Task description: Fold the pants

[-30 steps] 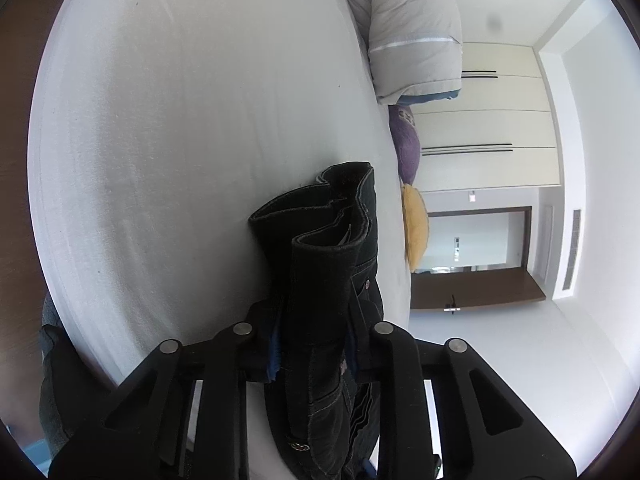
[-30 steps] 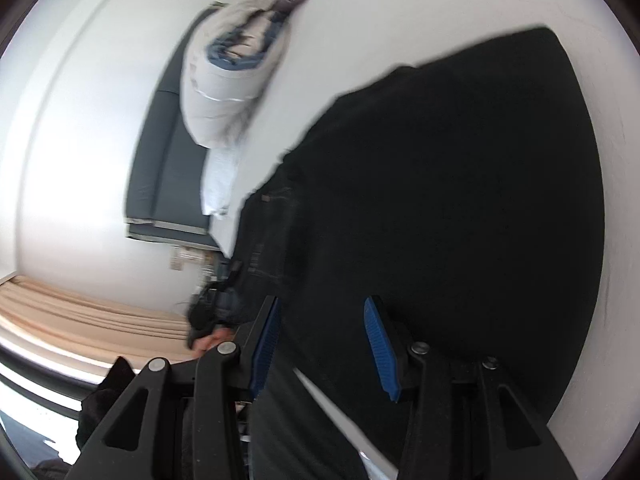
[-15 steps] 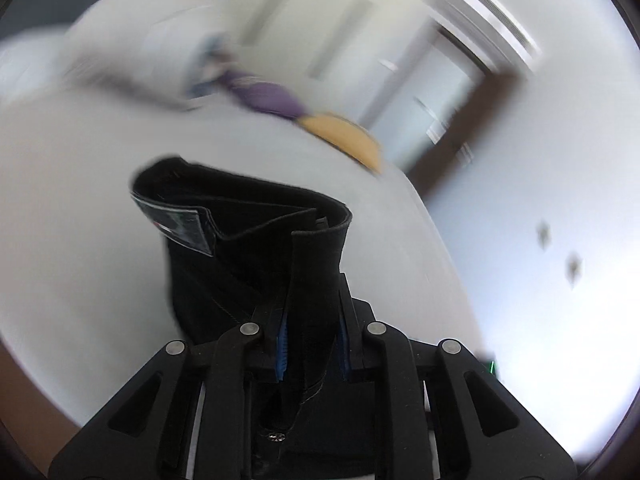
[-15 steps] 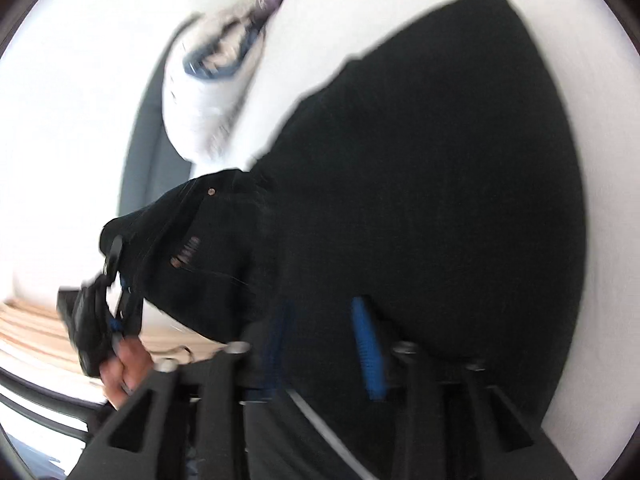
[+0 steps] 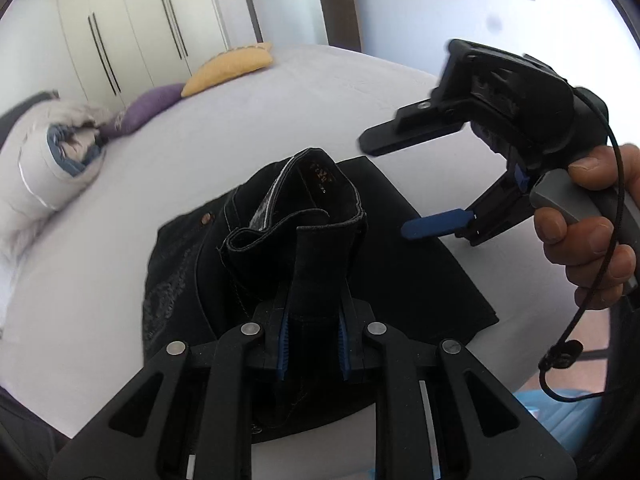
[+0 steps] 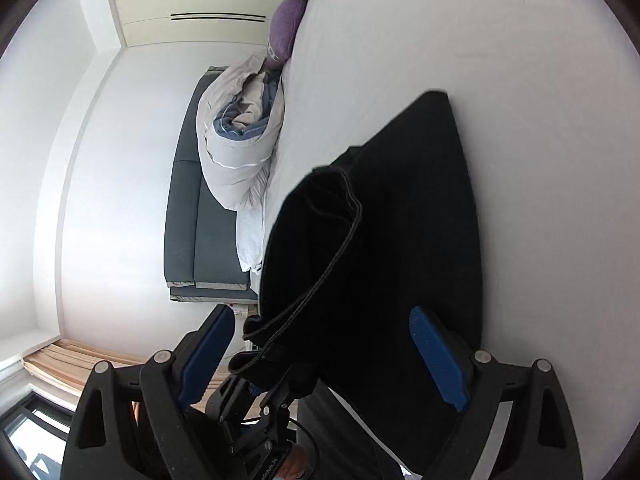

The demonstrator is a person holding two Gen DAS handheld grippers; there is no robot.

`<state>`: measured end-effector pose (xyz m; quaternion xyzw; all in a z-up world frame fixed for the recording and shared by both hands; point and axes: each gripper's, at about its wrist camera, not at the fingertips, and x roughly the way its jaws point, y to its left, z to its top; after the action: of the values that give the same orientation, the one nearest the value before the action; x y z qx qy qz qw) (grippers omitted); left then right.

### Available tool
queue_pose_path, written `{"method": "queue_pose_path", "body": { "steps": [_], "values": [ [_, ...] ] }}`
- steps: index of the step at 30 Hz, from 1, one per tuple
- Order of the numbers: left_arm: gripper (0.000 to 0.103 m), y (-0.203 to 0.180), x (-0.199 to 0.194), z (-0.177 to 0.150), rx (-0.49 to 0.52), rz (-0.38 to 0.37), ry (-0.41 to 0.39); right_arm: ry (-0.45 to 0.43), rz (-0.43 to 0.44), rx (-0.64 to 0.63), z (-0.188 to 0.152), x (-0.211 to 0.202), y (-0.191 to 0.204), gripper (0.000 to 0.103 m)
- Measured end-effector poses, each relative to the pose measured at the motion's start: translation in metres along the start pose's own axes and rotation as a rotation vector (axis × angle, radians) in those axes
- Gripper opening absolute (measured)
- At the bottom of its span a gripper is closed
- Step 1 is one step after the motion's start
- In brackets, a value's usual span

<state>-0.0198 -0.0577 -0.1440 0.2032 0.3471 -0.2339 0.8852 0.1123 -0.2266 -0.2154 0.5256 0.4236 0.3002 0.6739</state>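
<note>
On the white bed [image 5: 120,240] lie the black pants [image 5: 420,272], folded into a dark slab on the sheet, and everything else is placed from them. To their left in the left wrist view, against the headboard end, sits a rolled grey duvet [image 5: 44,160]; past it, beyond the pants, a purple pillow [image 5: 148,108] and then a yellow pillow [image 5: 228,66] line the far edge of the bed, with white wardrobe doors [image 5: 132,28] behind.

The left gripper [image 5: 312,340] is clamped on a bunched band of the pants — the blue pads press the cloth from both sides, and the gathered part with its label stands up above the flat part on the sheet.

To the right of the pants, the right gripper [image 5: 390,178] is held in a hand [image 5: 592,232], above the sheet. Its jaws are opening; both fingers stand clear of the cloth. In the right wrist view, the pants [image 6: 380,260] fill the space ahead between the wide blue pads [image 6: 438,364], untouched by either.
</note>
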Motion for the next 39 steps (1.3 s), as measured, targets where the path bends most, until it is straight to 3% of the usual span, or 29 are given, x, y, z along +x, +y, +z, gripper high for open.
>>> {"method": "queue_pose_path", "body": {
  "steps": [6,10,12,14,16,17,19,20,24,28,33,39],
  "values": [
    [0.017,-0.035,0.006,-0.015,0.203,0.109,-0.004,0.075,-0.027,-0.060,0.006,0.033,0.027,0.092],
    [0.017,-0.075,0.018,-0.034,0.471,0.272,-0.040,0.130,-0.092,-0.052,0.015,0.048,0.034,0.092],
    [0.017,-0.088,0.021,-0.042,0.573,0.316,-0.063,0.147,-0.125,-0.042,0.021,0.054,0.035,0.090],
    [0.017,-0.099,0.022,-0.052,0.656,0.333,-0.084,0.152,-0.167,-0.046,0.024,0.057,0.035,0.081],
    [0.017,-0.104,0.023,-0.059,0.715,0.349,-0.098,0.158,-0.195,-0.069,0.026,0.058,0.035,0.056],
    [0.017,-0.106,0.023,-0.063,0.736,0.358,-0.101,0.160,-0.212,-0.086,0.027,0.058,0.034,0.049],
    [0.017,-0.104,0.027,-0.065,0.747,0.358,-0.102,0.155,-0.222,-0.086,0.026,0.049,0.026,0.023],
    [0.018,-0.103,0.028,-0.065,0.751,0.359,-0.105,0.147,-0.231,-0.090,0.027,0.046,0.023,0.020],
    [0.020,-0.101,0.029,-0.053,0.769,0.350,-0.134,0.093,-0.243,-0.137,0.028,0.035,0.022,0.017],
    [0.020,-0.101,0.028,-0.043,0.781,0.303,-0.173,0.031,-0.180,-0.148,0.034,0.019,0.020,0.017],
    [0.020,-0.102,0.052,-0.058,0.806,0.228,-0.110,0.058,-0.226,-0.109,0.030,0.021,-0.015,0.017],
    [0.020,-0.089,0.049,-0.062,0.803,0.200,-0.109,0.042,-0.199,-0.086,0.022,0.018,-0.029,0.016]
  ]
}}
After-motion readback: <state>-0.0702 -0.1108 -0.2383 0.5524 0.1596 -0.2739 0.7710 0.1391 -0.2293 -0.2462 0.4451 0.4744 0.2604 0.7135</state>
